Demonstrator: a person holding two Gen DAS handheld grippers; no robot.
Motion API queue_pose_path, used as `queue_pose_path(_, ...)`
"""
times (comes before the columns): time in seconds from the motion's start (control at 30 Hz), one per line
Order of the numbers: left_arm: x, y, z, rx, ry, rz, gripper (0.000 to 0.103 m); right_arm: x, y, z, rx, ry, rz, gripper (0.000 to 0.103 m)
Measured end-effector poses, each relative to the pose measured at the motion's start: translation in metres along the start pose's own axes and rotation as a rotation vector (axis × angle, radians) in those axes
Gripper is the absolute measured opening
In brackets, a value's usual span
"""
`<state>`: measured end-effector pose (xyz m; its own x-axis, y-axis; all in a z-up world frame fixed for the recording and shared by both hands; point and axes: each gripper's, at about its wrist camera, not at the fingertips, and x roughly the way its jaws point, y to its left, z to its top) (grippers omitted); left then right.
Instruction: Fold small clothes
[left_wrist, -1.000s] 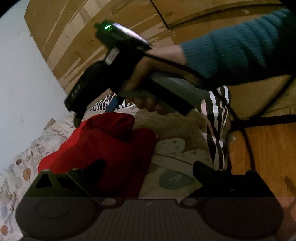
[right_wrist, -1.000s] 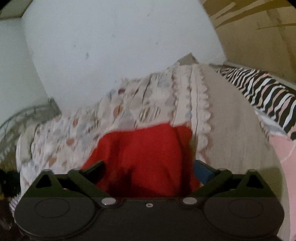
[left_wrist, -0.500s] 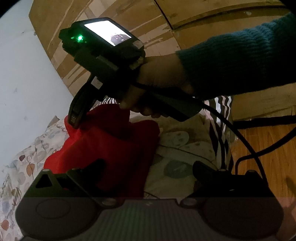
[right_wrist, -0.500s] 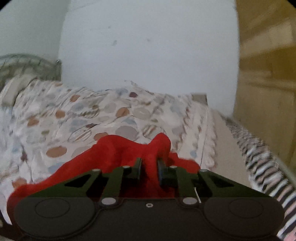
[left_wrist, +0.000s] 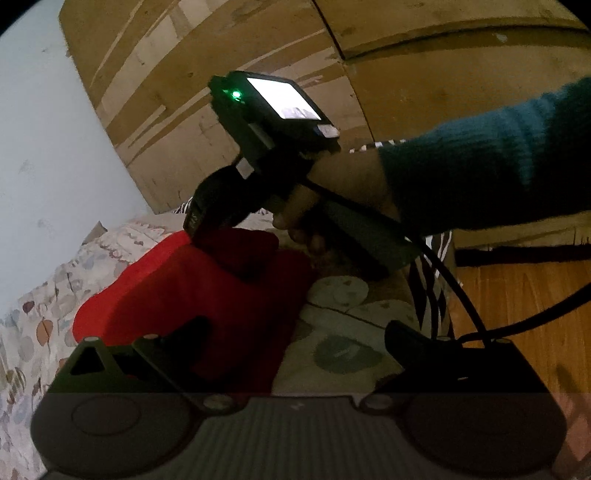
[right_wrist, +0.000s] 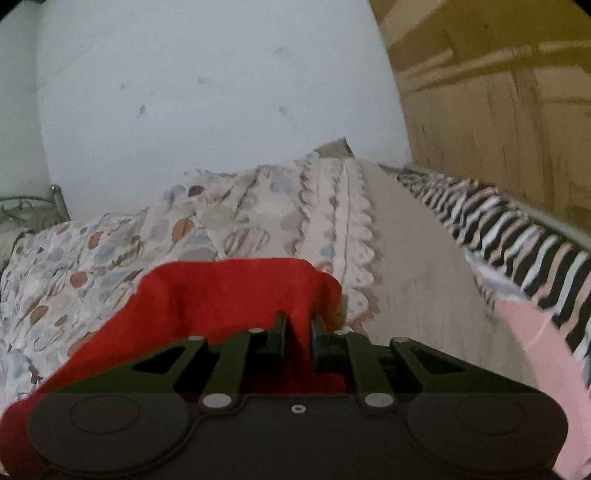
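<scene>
Right now a soft red cloth garment (right_wrist: 221, 295) lies bunched up on a bed. Under it is a white bedsheet with round blue, brown and grey blobs (right_wrist: 110, 243) printed on it. The sheet looks smooth, with a wavy lace edge (right_wrist: 364, 251) running along one side. Next to the lace is a plain beige strip of bedding (right_wrist: 417, 266), then a fuzzy black and white striped blanket (right_wrist: 517, 236) and a smooth pink patch of cloth (right_wrist: 532, 332).

The right black plastic gripper (right_wrist: 298, 332) has its two fingers squeezed close together on a fold of the red garment. The red cloth sticks up between them in a thin ridge. From the left wrist view, this same gripper (left_wrist: 194, 225) is held by a hand (left_wrist: 332, 192) in a fuzzy teal knitted sleeve (left_wrist: 498, 166). A small bright screen (left_wrist: 284, 99) with a green light sits on top of it, and a black cable (left_wrist: 454, 291) hangs down behind.

The left black plastic gripper (left_wrist: 295, 332) has its fingers spread wide apart. One finger (left_wrist: 192, 332) sits over the near edge of the red garment, but nothing is pinched.

Behind the bed stands a flat white wall (right_wrist: 203, 92) and big brown wooden panels (left_wrist: 258, 37).
</scene>
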<state>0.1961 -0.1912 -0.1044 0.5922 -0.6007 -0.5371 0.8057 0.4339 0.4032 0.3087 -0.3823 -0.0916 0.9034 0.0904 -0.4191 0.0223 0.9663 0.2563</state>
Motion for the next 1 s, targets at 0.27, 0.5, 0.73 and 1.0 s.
queue_pose_path(0.27, -0.023, 0.028, 0.009, -0.204, -0.050, -0.054, 0.102, 0.007, -0.006, 0.003, 0.040, 0.043, 0.001, 0.031)
queue_pose_path(0.5, -0.058, 0.071, 0.009, -0.511, -0.100, -0.048, 0.102, 0.012, -0.009, 0.008, 0.006, 0.083, -0.011, 0.039)
queue_pose_path(0.73, -0.076, 0.117, 0.016, -0.710, -0.065, 0.119, 0.102, 0.012, -0.009, 0.009, -0.002, 0.090, -0.034, 0.047)
queue_pose_path(1.0, -0.059, 0.165, 0.008, -0.876, 0.067, 0.200, 0.103, 0.014, -0.012, 0.011, -0.013, 0.098, -0.051, 0.060)
